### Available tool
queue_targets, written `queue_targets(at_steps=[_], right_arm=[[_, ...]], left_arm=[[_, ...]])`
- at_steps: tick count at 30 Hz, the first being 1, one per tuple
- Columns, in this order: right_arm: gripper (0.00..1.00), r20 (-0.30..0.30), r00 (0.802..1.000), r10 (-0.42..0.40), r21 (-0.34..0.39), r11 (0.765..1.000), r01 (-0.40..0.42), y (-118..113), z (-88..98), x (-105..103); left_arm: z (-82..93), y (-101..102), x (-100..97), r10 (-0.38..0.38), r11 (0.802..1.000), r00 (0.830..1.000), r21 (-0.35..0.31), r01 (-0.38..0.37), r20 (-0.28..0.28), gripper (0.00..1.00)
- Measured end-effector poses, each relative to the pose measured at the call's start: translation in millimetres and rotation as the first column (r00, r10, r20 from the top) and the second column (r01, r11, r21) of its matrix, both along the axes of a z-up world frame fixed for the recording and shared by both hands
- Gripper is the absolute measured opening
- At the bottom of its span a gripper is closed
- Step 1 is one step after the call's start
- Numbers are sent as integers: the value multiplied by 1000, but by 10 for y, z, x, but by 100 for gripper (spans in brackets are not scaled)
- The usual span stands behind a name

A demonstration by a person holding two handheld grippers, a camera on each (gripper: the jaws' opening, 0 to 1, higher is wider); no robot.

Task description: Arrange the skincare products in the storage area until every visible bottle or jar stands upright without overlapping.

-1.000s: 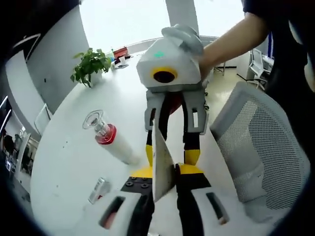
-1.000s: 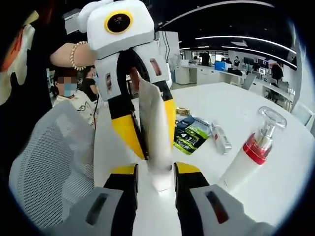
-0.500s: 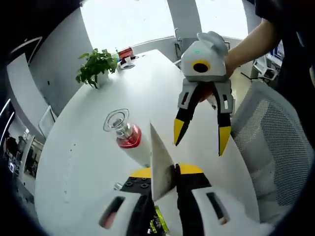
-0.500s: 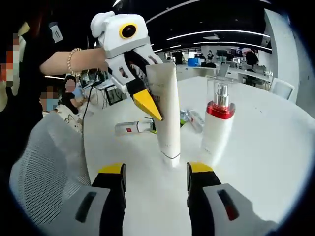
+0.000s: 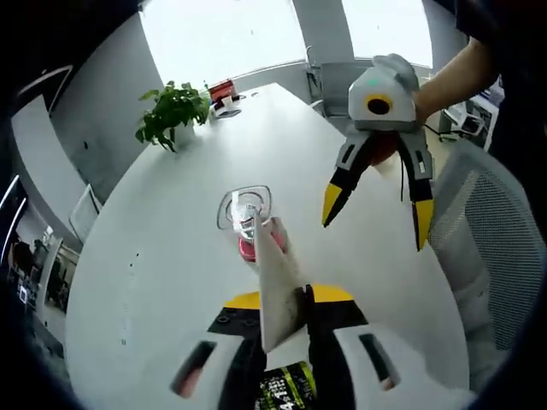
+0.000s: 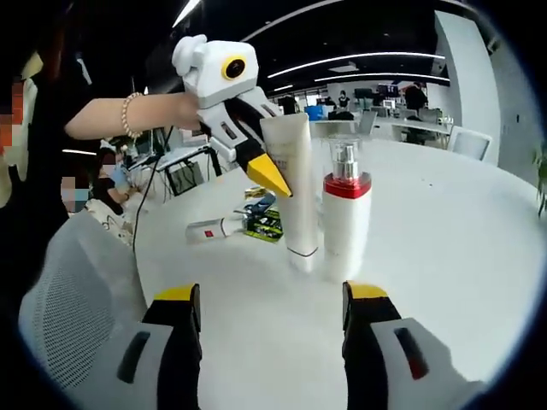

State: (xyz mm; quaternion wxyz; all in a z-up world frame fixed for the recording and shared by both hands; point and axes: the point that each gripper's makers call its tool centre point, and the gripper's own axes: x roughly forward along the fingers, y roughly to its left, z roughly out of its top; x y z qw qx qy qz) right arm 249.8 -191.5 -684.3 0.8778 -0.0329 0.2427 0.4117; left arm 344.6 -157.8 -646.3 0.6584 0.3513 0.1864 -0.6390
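Presently the left gripper (image 5: 282, 299) has its fingers (image 5: 329, 295) clamped on a white tube (image 5: 275, 290), gripping it near the upper, flat crimped end. In the right gripper view the same left gripper (image 6: 261, 166) comes in from the left, its yellow-tipped fingers (image 6: 267, 173) pinching the white tube (image 6: 295, 184), which stands upright, cap end down on the worktop (image 6: 444, 248).

The right gripper (image 6: 273, 299) holds nothing; its fingers (image 6: 366, 292) are spread wide, apart from every product. In the left gripper view it (image 5: 376, 218) hangs above the worktop (image 5: 171, 256), fingers (image 5: 332, 203) splayed and free.

Just beside the tube stands a white pump bottle (image 6: 346, 218) with a red collar and a clear cap, upright; whether the two touch cannot be told. In the left gripper view the pump bottle (image 5: 248, 226) sits directly behind the tube.

Behind the tube on the worktop lie a small tube (image 6: 214, 229) with a red mark, on its side, and a dark green sachet (image 6: 265, 224), flat. A dark green sachet (image 5: 286, 395) also shows between the left gripper's bases.

The worktop is white and rounded. A potted plant (image 5: 171, 111) stands near its far end. A grey mesh chair (image 5: 504, 265) is at the edge, and the mesh chair (image 6: 68, 307) appears beside the person's arm (image 6: 128, 115), which wears a bead bracelet. The room is an open office with ceiling light strips and bright windows.
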Motion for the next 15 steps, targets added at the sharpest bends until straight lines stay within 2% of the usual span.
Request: queue_targets(at_steps=[4,7,15], right_arm=[[72,0,1000,-20,0,1000,20,-45,1,5],[71,-1,1000,-29,17,999,29,-52,16,-4],[79,-4,999,-48,41,998,48,-37,56,3]], left_arm=[[-4,-16,45,3,1000,1000,0,-3,0,22],[-19,-25,100,7,1000,1000,-1,-7,-3,22],[-35,-27,77,7,1000,1000,6,-7,-14,22]])
